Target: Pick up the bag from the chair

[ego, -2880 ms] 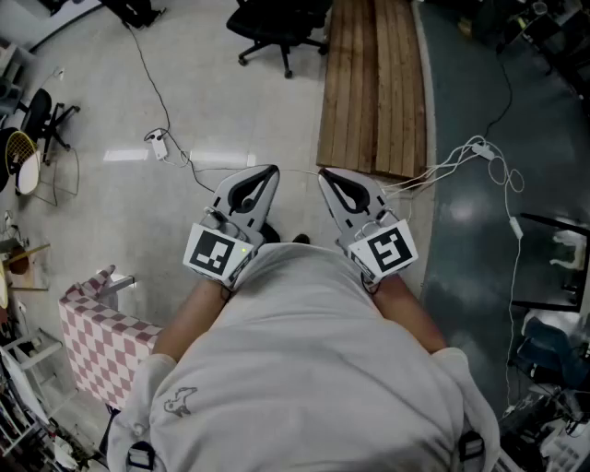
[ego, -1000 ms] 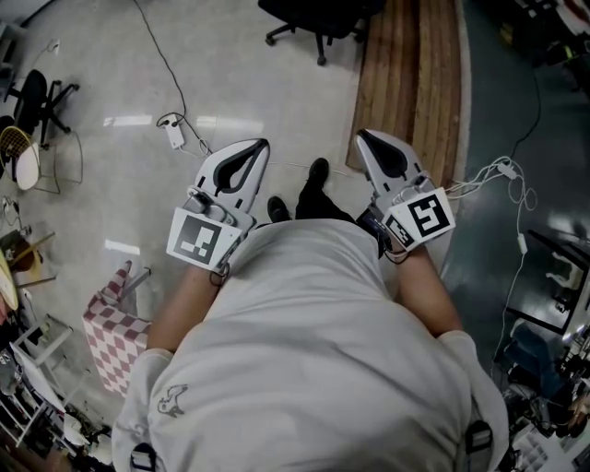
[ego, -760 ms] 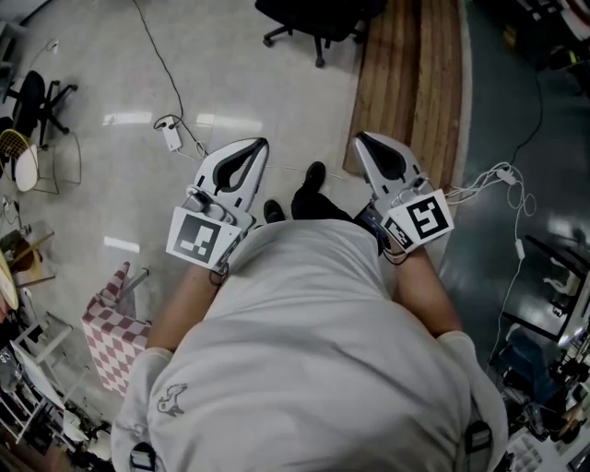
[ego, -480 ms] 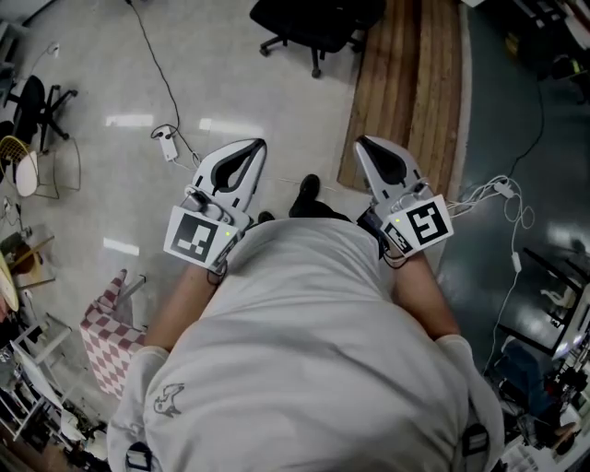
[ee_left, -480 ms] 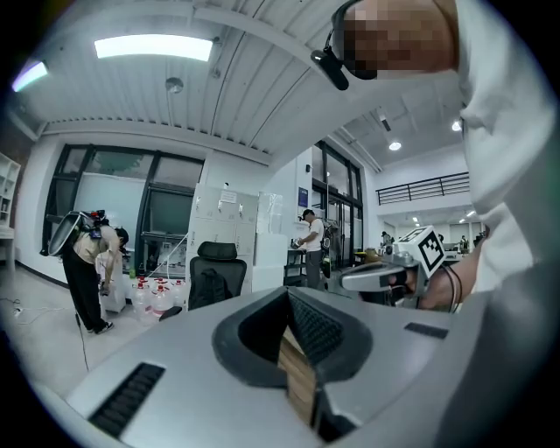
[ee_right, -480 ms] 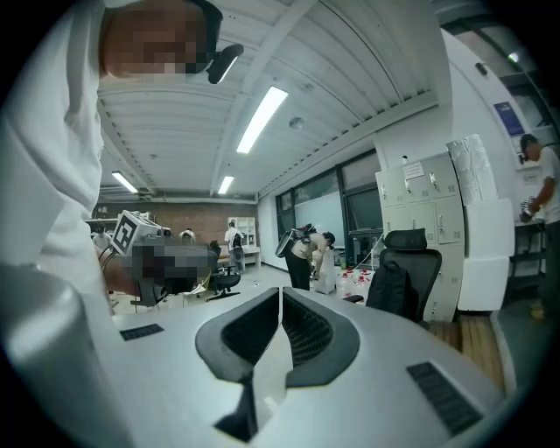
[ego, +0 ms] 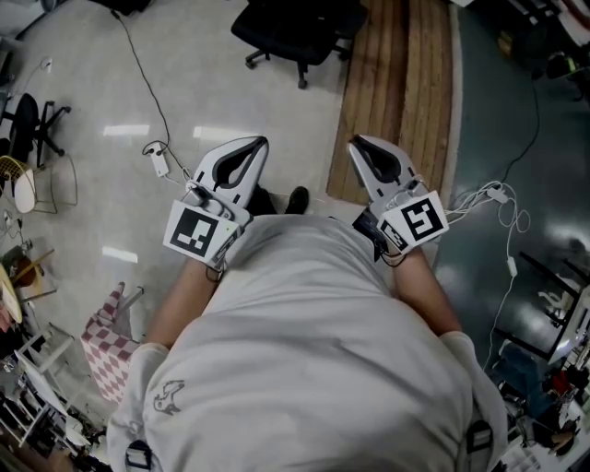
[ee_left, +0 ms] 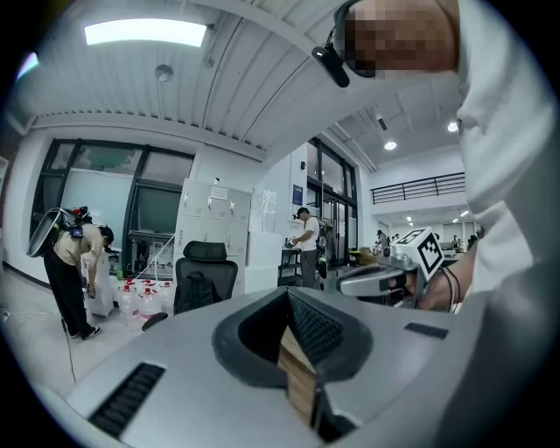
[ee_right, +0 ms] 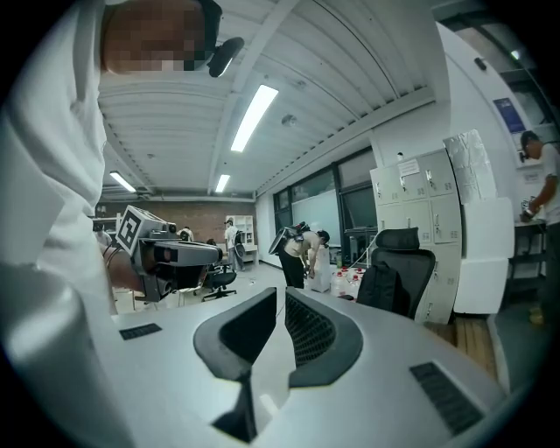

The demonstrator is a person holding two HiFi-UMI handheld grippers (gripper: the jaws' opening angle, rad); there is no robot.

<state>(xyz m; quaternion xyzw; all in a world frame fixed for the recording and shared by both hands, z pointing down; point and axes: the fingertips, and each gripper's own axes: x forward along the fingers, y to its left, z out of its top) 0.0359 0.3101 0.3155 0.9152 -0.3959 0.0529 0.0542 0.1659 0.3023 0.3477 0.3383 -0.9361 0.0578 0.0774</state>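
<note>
1. Head view: we hold the left gripper [ego: 259, 144] and right gripper [ego: 356, 142] near our chest, each pressed together and empty; the black chair [ego: 293, 26] stands far ahead. A white adapter [ego: 155, 166] trails cable across the floor on the left, a trip risk if we drift that way
2. Left gripper view: the bag [ee_left: 194, 290] sits on the seat, well apart from us; arriving with jaws unopened would only shove it
3. Right gripper view: the bag leans on the backrest; we judge a hard tug could roll the wheeled chair or snag a strap
</note>
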